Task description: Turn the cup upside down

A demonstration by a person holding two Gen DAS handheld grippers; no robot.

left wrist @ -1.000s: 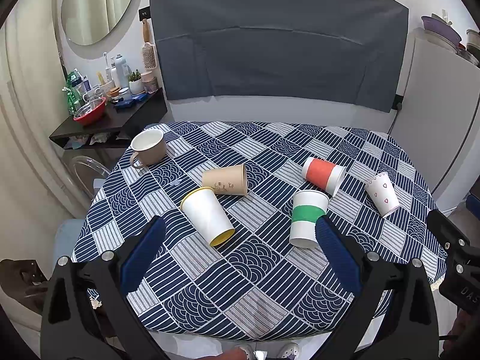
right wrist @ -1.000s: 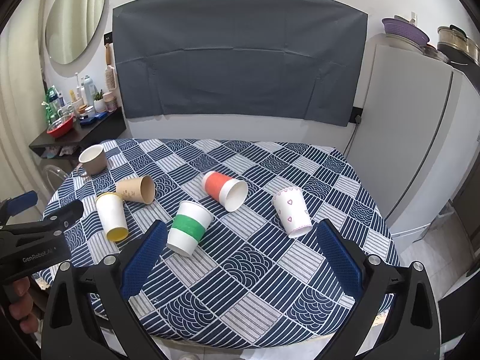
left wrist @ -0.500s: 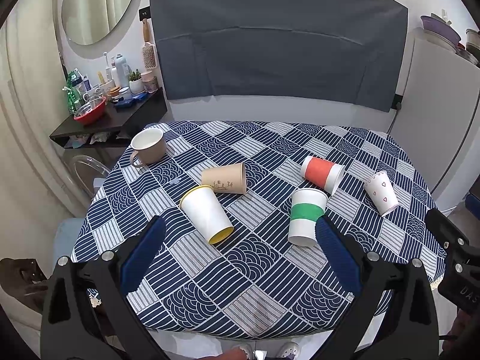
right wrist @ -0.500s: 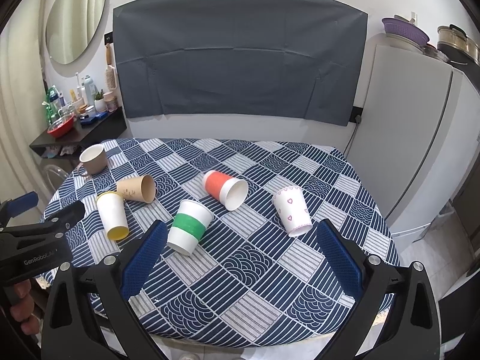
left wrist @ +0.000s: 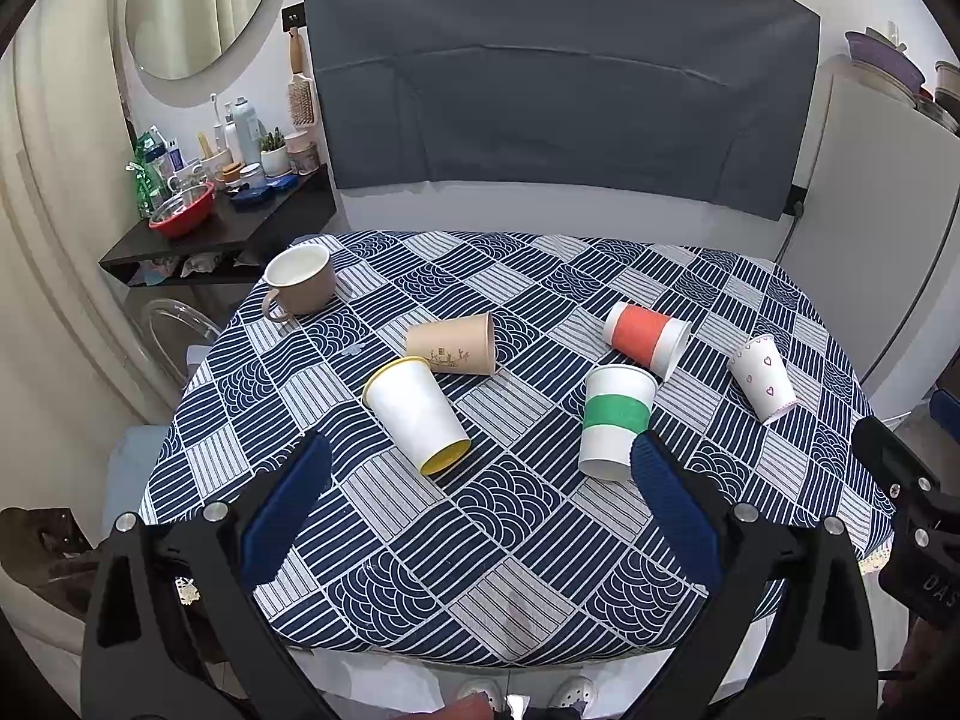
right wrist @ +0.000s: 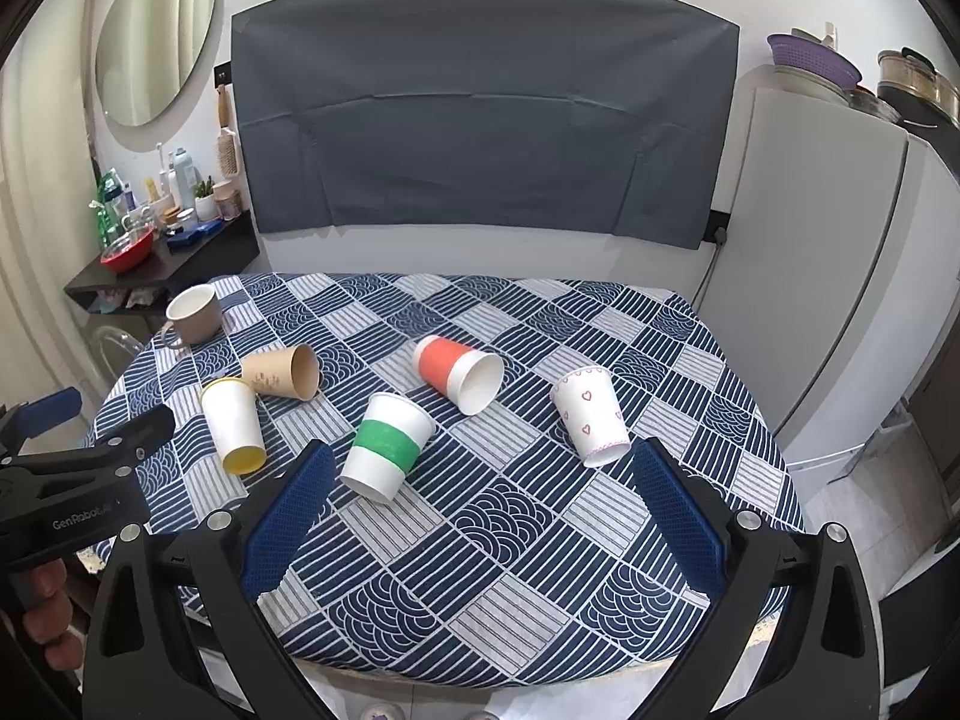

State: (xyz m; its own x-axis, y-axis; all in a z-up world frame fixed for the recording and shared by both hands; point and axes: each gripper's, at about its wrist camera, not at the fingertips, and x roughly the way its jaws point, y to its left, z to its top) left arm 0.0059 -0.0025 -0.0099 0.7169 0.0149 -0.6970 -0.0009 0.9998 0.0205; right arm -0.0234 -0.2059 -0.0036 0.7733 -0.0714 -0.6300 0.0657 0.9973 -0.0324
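Several paper cups lie on their sides on the patterned tablecloth [left wrist: 510, 540]: a white cup with yellow inside [left wrist: 417, 414], a brown cup [left wrist: 453, 343], a green-banded cup [left wrist: 617, 420], an orange-banded cup [left wrist: 645, 337] and a white cup with hearts [left wrist: 762, 378]. A beige mug [left wrist: 297, 285] stands upright at the far left. My left gripper [left wrist: 477, 480] is open and empty above the near edge. My right gripper [right wrist: 480, 480] is open and empty, with the green-banded cup [right wrist: 387, 444] just past its left finger and the heart cup [right wrist: 591, 414] beyond.
A black shelf [left wrist: 222, 228] with bottles and a red bowl stands left of the table. A white fridge [right wrist: 840, 300] stands at the right. A grey cloth [right wrist: 480, 120] hangs on the wall behind. The left gripper [right wrist: 72, 480] shows at the right view's left edge.
Both grippers have drifted only slightly; the cups sit a touch differently in the views. No cup has moved on the table.
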